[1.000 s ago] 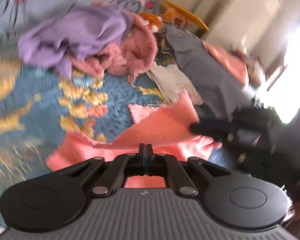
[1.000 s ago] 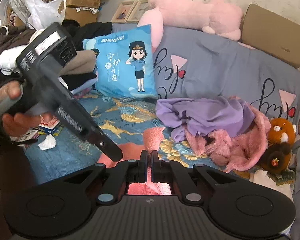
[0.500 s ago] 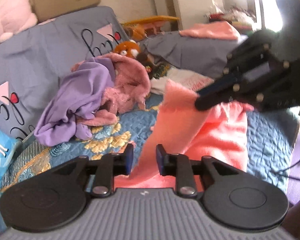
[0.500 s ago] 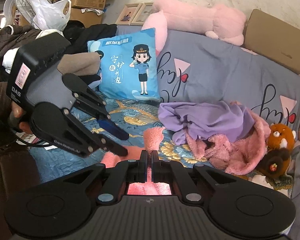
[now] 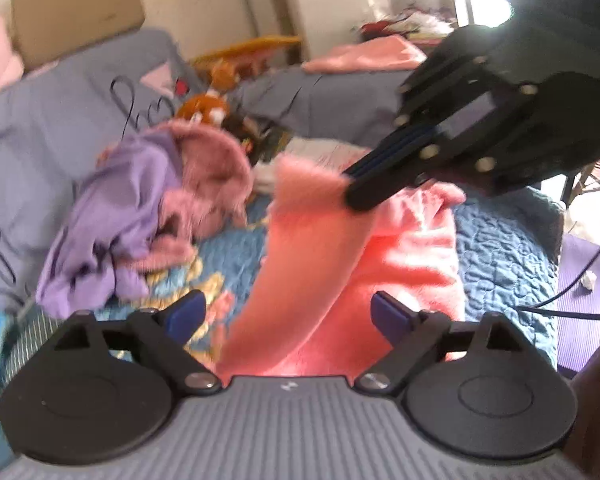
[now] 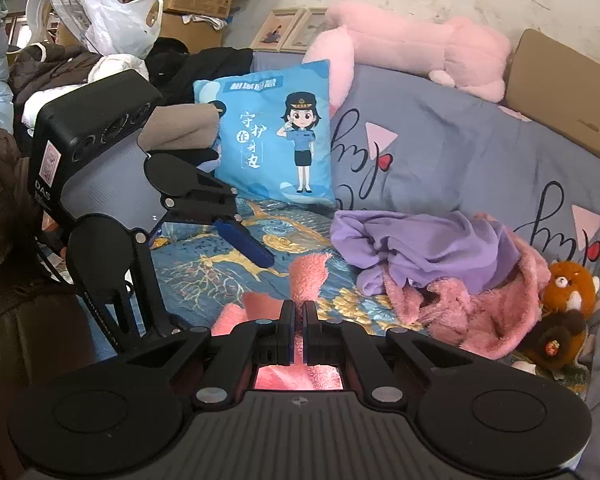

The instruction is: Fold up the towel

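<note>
Towel (image 5: pixel 312 264) pinched by right tool (image 5: pixel 350 184); left tool (image 5: pixel 286 314) spread wide.

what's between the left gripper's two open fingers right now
In the left wrist view, the pink towel runs up between the left gripper fingers, untouched, to the shut right gripper.

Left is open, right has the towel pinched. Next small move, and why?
Probably close the left gripper on the pink towel: its jaws stand wide apart with the towel hanging between them, while the right gripper is shut on the upper edge, so the towel hangs from one grip only.
</note>
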Tool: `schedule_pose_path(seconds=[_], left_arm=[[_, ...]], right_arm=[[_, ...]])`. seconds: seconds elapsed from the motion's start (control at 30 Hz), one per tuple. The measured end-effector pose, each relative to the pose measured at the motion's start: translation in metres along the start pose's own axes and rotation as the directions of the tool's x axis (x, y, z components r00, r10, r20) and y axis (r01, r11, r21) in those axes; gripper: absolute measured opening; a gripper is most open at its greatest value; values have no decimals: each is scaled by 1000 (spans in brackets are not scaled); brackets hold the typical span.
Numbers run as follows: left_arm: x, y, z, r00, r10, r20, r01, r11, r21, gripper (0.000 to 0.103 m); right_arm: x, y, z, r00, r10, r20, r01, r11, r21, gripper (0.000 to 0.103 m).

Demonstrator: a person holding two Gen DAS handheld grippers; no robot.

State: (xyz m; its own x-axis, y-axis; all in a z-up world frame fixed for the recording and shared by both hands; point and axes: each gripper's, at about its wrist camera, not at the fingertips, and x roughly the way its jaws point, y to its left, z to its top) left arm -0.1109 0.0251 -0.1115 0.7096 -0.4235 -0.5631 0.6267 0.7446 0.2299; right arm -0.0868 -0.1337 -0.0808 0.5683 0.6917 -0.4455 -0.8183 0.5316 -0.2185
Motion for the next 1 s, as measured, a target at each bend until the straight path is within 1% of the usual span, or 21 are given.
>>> schedule_pose_path(seconds=[0.03,0.1,0.17,0.27,0.3,0.33,0.37,0.4,0.53,0.63,0.7,0.77,0.83,0.87,0.93,1.0], left_arm=[[0,-2,1,1000,0,5,0,1000,6,91],[6,-1,1,1000,6,-23,-6,1000,-3,89],[16,0,0,998,1,-61,-2,1000,-9,81],[26,0,-2,995,-25,-96,23,1000,-18,61],[25,2,-1,995,-21,-94,18,999,-33,45],[25,5,-1,996,-17,-91,13,999,-47,20],[25,7,-1,996,-14,-88,8,998,-61,9],[24,10,0,996,-10,-86,3,997,-76,5],[23,19,1,997,6,-76,-16,991,-134,4],[21,27,2,998,20,-68,-31,983,-179,4],[15,38,4,998,48,-44,-57,968,-243,4],[6,51,4,997,76,-19,-78,946,-316,4],[-4,63,3,995,101,10,-89,921,-380,4],[-10,70,1,993,112,28,-90,903,-419,4],[-24,83,-3,989,136,64,-87,866,-492,4],[-38,92,-7,982,170,87,-97,837,-538,4]], right_arm=[[0,0,1,1000,4,1,-4,1000,-2,3],[0,1,3,1000,12,7,-12,1000,-4,3],[-1,2,4,1000,18,12,-18,1000,-5,3],[-1,3,6,1000,15,14,-15,1000,-5,3],[-1,3,6,1000,13,13,-13,1000,-3,3],[-1,3,5,1000,12,12,-12,1000,-1,3],[-2,3,5,1000,10,10,-10,1000,1,3],[-1,3,4,1000,7,6,-7,1000,2,3],[-2,5,0,1000,-11,-7,11,1000,13,4],[-3,9,-3,1000,16,-10,-15,999,38,5],[-3,15,-6,999,46,-17,-45,998,48,6],[-3,21,-11,997,69,-33,-67,996,56,7],[-7,24,-21,995,74,-66,-70,996,62,7],[-10,24,-26,994,71,-86,-65,996,65,9],[-17,16,-42,989,34,-143,-23,997,77,12],[-25,2,-63,974,-41,-222,64,993,97,16]])
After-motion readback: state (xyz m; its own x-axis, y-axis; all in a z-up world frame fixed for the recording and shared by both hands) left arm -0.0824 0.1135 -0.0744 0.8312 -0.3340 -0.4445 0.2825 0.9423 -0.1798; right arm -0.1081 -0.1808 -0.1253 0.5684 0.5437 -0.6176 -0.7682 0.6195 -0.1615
